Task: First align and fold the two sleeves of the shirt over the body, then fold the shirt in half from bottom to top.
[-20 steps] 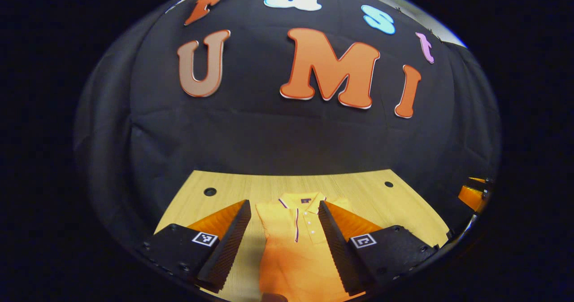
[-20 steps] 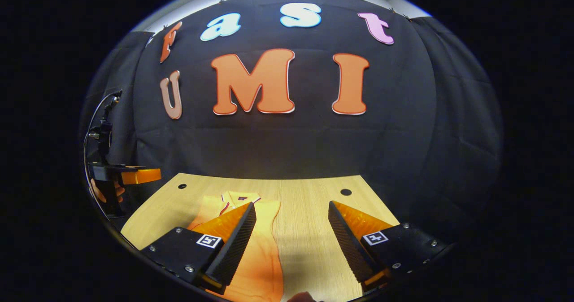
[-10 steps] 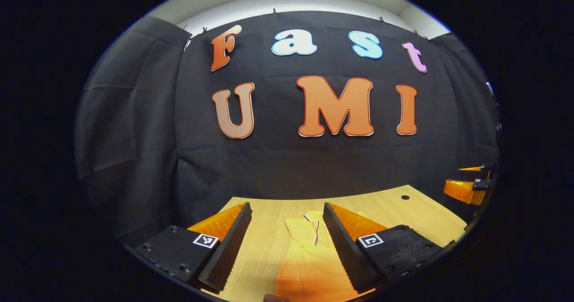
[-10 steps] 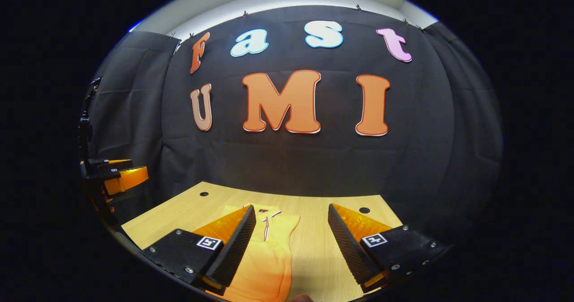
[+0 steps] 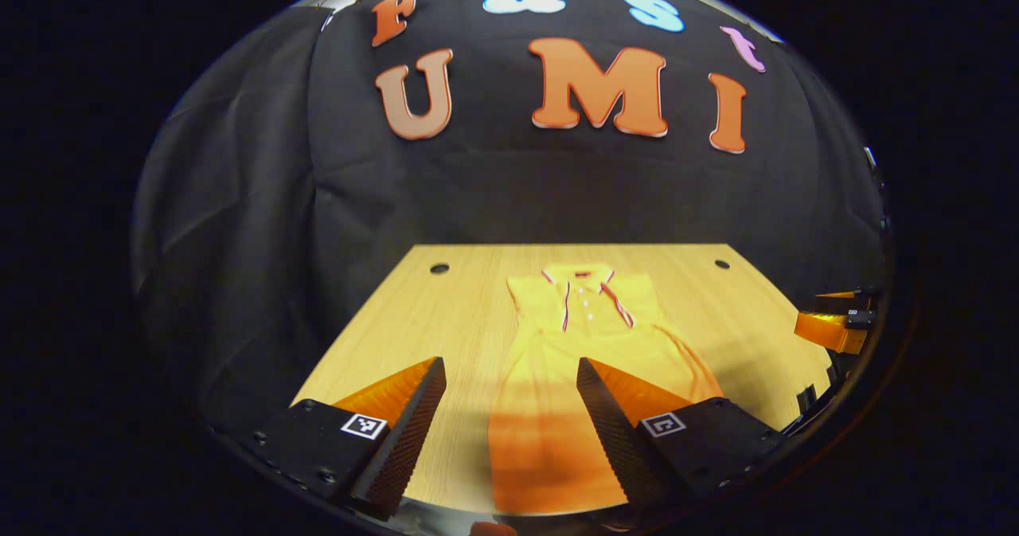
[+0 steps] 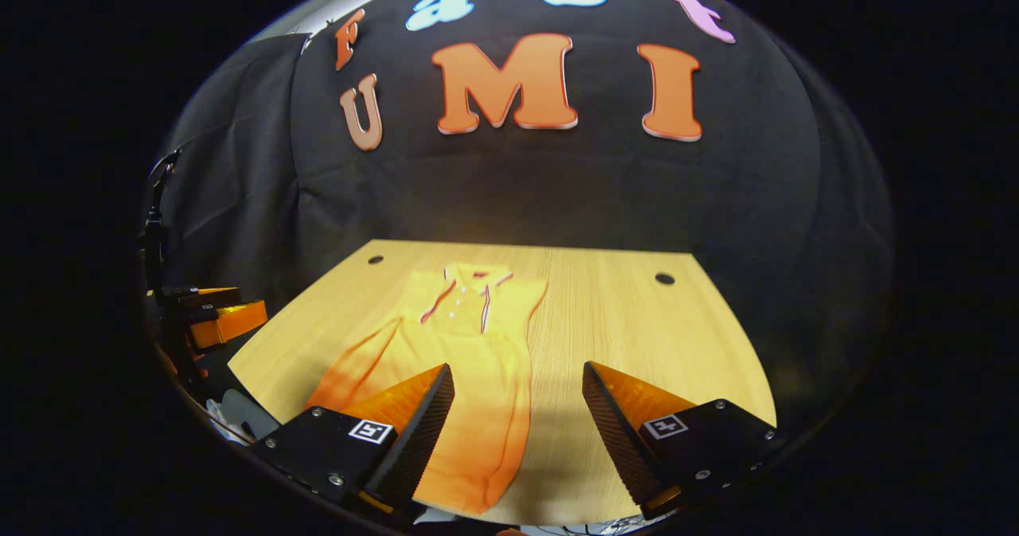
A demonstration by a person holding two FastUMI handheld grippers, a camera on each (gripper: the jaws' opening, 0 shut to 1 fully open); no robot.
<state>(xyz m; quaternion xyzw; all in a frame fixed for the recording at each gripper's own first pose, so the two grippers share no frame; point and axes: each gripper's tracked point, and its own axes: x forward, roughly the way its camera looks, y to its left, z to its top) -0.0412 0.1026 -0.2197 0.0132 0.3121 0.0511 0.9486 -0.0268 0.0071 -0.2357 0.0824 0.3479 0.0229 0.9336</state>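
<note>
Yellow short-sleeved polo shirt (image 5: 557,377), one only, flat on one light wooden table (image 5: 398,321), collar toward the booth wall; two grippers above the near edge, left gripper (image 5: 509,432) and right gripper (image 6: 517,432), fingers spread wide apart, holding nothing.
</note>
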